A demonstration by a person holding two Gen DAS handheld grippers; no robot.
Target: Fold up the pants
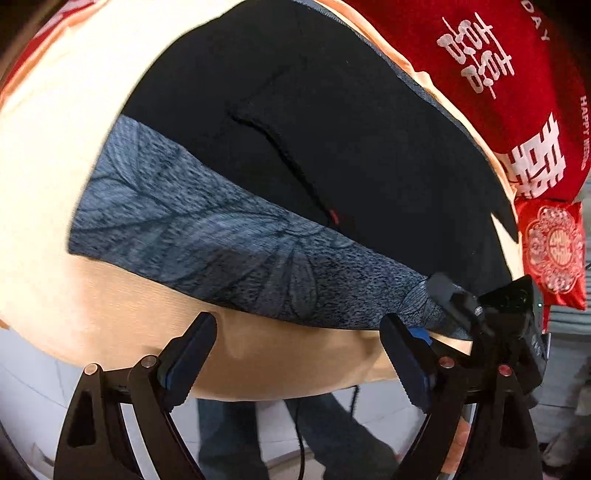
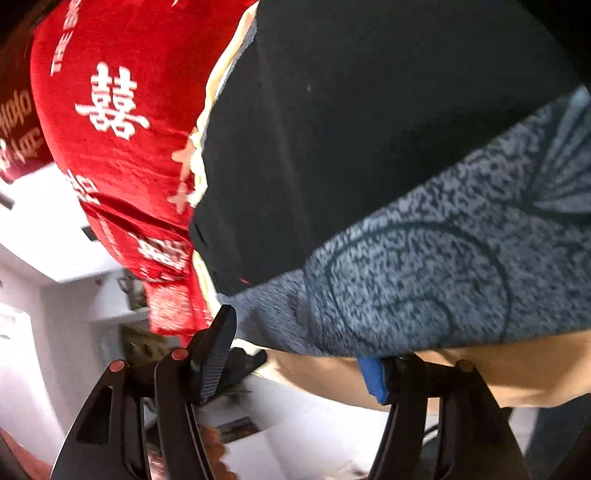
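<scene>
The pants [image 1: 332, 147] run past both views' top edges; the right gripper [image 2: 306, 354] is motion-blurred, and cloth hides one fingertip [image 2: 373, 373]

The red blanket [image 1: 491, 85] carries all the writing that can be read. In the left wrist view a white double-happiness character "囍" [image 1: 476, 61] is stitched near its upper part, and a second, bolder one [image 1: 535, 158] sits lower, toward its edge. Beside that lower character runs small white lettering that begins "HAPPY" [image 1: 584, 110]; the rest is cut off. Above the upper character the letters "DAY" [image 1: 541, 26] end a line. In the right wrist view the same blanket shows a white "囍" [image 2: 110, 101], with other lettering too blurred to read.
</scene>
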